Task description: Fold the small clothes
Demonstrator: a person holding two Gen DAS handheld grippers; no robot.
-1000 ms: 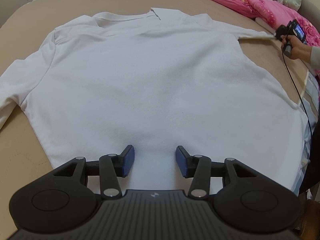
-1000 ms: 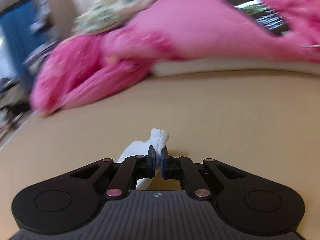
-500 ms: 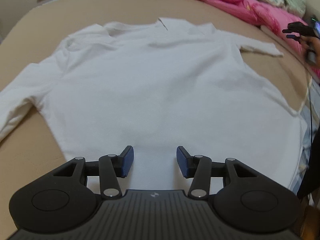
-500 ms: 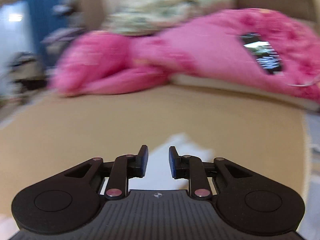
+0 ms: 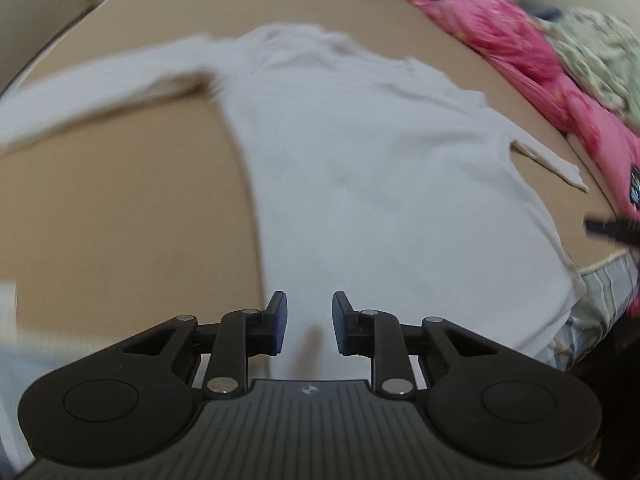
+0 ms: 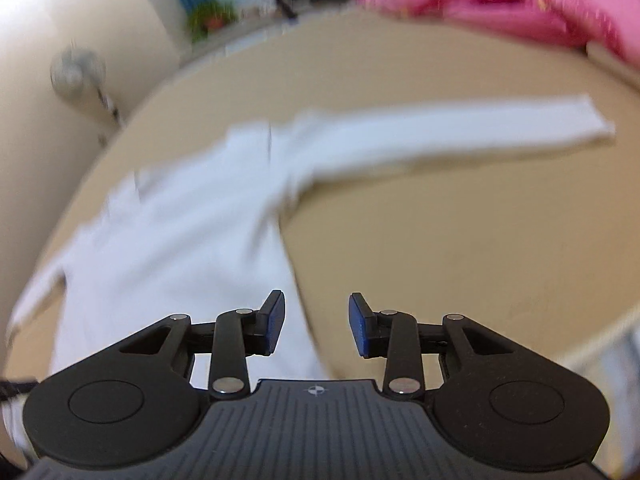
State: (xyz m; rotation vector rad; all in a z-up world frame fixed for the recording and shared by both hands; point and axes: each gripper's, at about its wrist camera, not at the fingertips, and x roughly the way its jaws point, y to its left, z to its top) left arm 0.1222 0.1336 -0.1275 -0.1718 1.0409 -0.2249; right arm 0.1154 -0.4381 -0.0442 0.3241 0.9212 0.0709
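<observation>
A white long-sleeved shirt lies spread flat on the tan bed. My left gripper hovers over the hem near the shirt's lower left corner. Its jaws are closing; cloth lies below the gap but the pads do not pinch it. In the right wrist view, the shirt runs off to the left and one sleeve stretches out to the right. My right gripper is over the shirt's side edge, its jaws opening with nothing held. A dark blur at the right edge of the left wrist view may be the right gripper.
A pink quilt and a floral cloth are piled along the far side of the bed. Striped bedding shows at the near right edge. A fan and a potted plant stand beyond the bed.
My right gripper let go of the sleeve cuff, opened, and swung round to face the shirt's body. My left gripper slid left along the hem and its jaws narrowed.
</observation>
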